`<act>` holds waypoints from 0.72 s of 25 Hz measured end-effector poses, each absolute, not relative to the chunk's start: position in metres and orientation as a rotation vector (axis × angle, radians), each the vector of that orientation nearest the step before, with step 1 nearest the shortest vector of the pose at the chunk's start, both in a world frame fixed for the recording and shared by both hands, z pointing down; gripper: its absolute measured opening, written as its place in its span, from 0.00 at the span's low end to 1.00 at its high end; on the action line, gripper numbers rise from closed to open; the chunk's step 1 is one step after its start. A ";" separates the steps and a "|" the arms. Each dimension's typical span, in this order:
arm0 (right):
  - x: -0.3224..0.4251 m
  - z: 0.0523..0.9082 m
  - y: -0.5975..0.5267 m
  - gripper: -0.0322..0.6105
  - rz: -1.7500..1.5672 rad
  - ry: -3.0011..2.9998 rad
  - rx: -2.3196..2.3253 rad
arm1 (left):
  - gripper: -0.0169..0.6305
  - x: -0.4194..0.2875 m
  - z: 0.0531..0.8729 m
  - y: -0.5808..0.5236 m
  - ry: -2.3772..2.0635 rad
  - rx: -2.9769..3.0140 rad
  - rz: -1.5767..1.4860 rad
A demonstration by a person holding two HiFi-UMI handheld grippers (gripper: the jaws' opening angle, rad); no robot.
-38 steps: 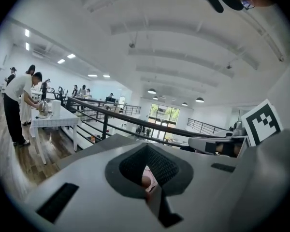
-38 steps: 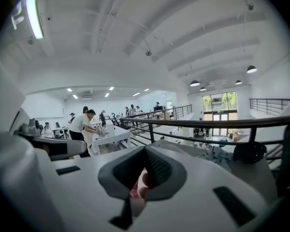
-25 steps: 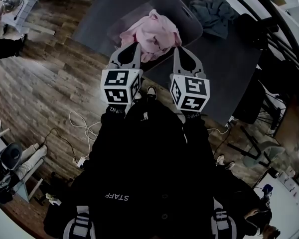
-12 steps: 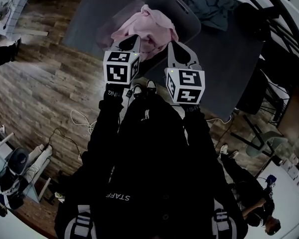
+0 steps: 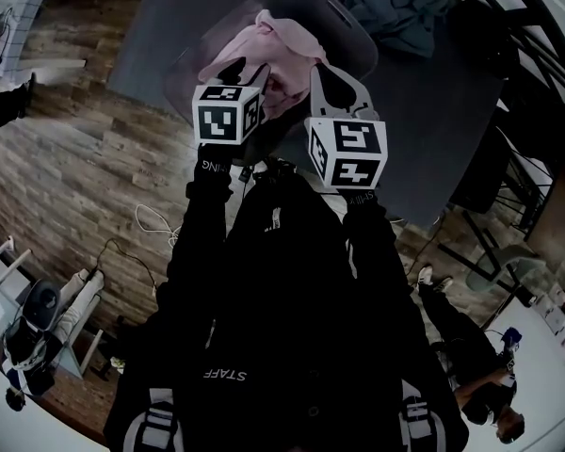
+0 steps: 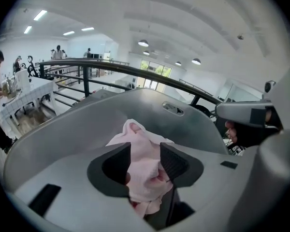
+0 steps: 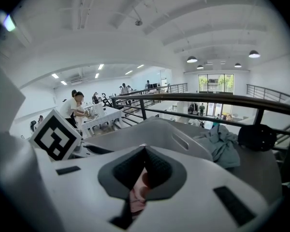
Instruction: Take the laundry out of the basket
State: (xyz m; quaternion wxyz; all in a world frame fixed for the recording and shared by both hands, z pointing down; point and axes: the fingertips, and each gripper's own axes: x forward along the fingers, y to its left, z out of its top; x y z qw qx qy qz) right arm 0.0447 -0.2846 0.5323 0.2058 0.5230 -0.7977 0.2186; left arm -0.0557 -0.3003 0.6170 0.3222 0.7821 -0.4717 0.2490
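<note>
- Pink garment (image 5: 284, 50) stretches lengthwise away from you, into the basket (image 5: 350, 28).
- Fingers of your right gripper (image 7: 144, 170) clench it; those of your left gripper (image 6: 145, 161) are opening around it.

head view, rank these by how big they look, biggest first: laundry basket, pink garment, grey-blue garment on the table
1. laundry basket, clearly the largest.
2. pink garment, partly covered.
3. grey-blue garment, only slightly smaller. With the pink one partly covered, treat 2 and 3 as nearly alike.
</note>
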 end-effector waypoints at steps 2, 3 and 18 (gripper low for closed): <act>0.044 0.535 -0.291 0.07 0.623 -2.223 1.456 | 0.38 -0.057 0.629 -0.307 -1.237 2.033 0.680; 0.044 0.536 -0.294 0.07 0.629 -2.223 1.454 | 0.44 -0.057 0.635 -0.310 -1.235 2.024 0.696; 0.041 0.552 -0.318 0.07 0.696 -2.215 1.430 | 0.75 -0.060 0.708 -0.332 -1.085 1.985 0.900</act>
